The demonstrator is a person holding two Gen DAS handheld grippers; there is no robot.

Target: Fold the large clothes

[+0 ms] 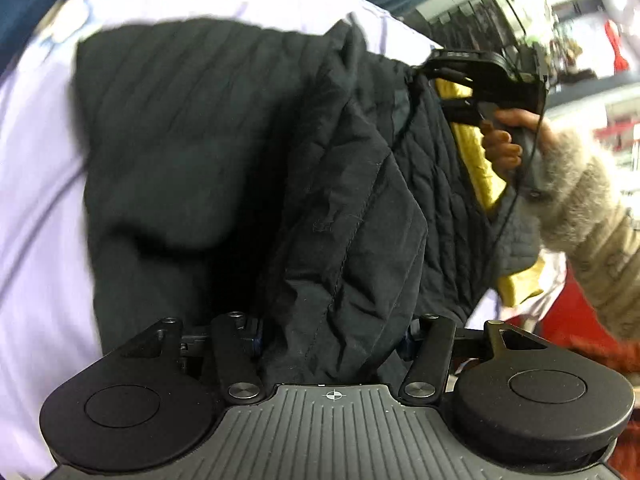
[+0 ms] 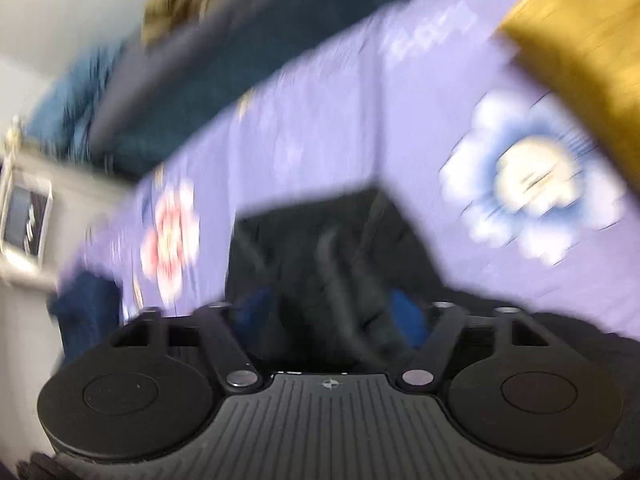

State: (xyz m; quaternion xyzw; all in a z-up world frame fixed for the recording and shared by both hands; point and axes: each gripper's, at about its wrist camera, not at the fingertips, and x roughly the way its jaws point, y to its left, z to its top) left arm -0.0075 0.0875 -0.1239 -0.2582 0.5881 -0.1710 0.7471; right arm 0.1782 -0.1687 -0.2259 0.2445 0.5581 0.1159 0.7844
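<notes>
A black quilted jacket [image 1: 224, 152] with yellow lining [image 1: 476, 160] lies bunched on a lavender floral bedsheet [image 1: 36, 200]. A thick fold of its black fabric fills the gap between the blue pads of my left gripper [image 1: 332, 336], which is shut on it. My right gripper [image 1: 430, 74], held by a hand [image 1: 504, 144] in a fuzzy beige sleeve, sits at the jacket's far right edge by the lining. The right wrist view is blurred. There, black jacket cloth [image 2: 320, 248] is bunched pad to pad in the right gripper [image 2: 332, 316].
The bedsheet [image 2: 320, 120] carries flower prints [image 2: 532, 176]. Yellow lining [image 2: 580, 40] shows at the upper right of the right wrist view. Dark blue bedding [image 2: 224, 64] lies beyond the sheet. Dark clothes on a rack [image 1: 472, 24] and red fabric [image 1: 560, 312] are at the right.
</notes>
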